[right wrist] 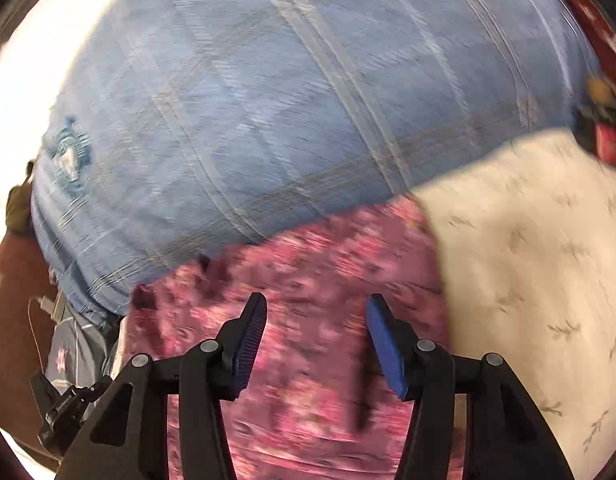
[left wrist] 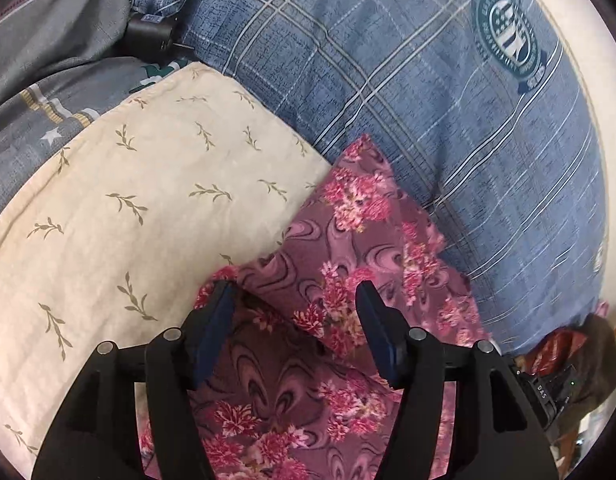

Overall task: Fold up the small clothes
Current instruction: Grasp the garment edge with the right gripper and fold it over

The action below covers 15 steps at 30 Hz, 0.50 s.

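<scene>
Through the left wrist camera I look steeply down on a bed of layered cloth. My left gripper point(left wrist: 294, 292) has its two blue-padded jaws standing well apart, pinching nothing. The pink floral cloth point(left wrist: 348, 248), the small piece I am folding, lies directly under and ahead of them: a soft, thin fabric in dusty mauve with dark swirls and clusters of bright pink flowers. It lies doubled, with a folded flap running diagonally up and away from the jaws to a point. The tip of the left-hand jaw sits right at the cloth's edge; I cannot tell whether it touches.

To the left of it lies a cream cloth point(left wrist: 148, 200), matte and slightly crinkled, printed with small olive sprigs, its flat rectangular shape overlapped by the pink one. Both rest on a blue plaid bedsheet point(left wrist: 408, 100) with pale stripes and a round dark-green crest point(left wrist: 508, 36). Grey patterned bedding point(left wrist: 48, 40) bunches at the top left.

The right wrist view is smeared with motion blur. My right gripper point(right wrist: 316, 300) also has its jaws open and empty, hovering over the same pink floral cloth point(right wrist: 308, 280), with the cream cloth point(right wrist: 528, 260) to its right and the blue sheet point(right wrist: 288, 100) beyond.
</scene>
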Available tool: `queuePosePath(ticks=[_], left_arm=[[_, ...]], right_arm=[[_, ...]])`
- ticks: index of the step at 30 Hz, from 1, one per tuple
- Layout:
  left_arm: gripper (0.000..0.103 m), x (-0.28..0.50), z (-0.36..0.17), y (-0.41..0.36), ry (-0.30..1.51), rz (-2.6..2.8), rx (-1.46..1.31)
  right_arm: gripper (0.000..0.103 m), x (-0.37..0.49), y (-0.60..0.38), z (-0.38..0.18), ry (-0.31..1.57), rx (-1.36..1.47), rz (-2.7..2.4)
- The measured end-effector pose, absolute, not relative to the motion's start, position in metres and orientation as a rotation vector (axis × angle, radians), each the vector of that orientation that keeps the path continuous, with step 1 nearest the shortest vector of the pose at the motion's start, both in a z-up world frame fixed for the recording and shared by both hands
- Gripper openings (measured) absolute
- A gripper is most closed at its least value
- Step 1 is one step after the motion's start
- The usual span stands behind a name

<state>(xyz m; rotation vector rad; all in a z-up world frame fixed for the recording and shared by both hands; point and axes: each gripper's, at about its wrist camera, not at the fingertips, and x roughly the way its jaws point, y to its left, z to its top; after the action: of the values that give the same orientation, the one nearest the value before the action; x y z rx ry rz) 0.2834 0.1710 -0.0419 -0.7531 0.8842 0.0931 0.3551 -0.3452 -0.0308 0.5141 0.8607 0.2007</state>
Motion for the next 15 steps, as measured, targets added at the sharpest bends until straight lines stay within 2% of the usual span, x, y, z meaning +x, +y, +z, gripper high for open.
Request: queuePosePath(ticks=[3, 4, 5, 10, 14, 15], left_arm=[[0.061, 0.287, -0.044, 0.171, 0.887, 0.105, -0.737], [0.061, 0.287, -0.043, 0.170, 0.887, 0.107, -0.727], [0.061, 0.288, -0.042, 0.169, 0.887, 0.110, -0.713], [0.061, 0.290, -0.041, 0.162, 0.901, 0.140, -0.661], [0.060, 0.290, -0.036, 0.152, 0.911, 0.153, -0.584], [0.060, 0.286, -0.032, 0.153, 0.896, 0.143, -0.595]], right_arm=[[0.053, 0.361, -0.328, -0.052, 0.909, 0.474, 0.226], [0.032, 0.365, -0.318, -0.059, 0.948, 0.425, 0.249], [0.006, 0.366, -0.300, -0.059, 0.955, 0.380, 0.263], [0.004, 0.350, -0.326, -0.026, 0.770, 0.459, 0.263], [0.008, 0.364, -0.324, -0.058, 0.948, 0.316, 0.133], [0.013, 0.355, -0.323, -0.049, 0.906, 0.295, 0.113]])
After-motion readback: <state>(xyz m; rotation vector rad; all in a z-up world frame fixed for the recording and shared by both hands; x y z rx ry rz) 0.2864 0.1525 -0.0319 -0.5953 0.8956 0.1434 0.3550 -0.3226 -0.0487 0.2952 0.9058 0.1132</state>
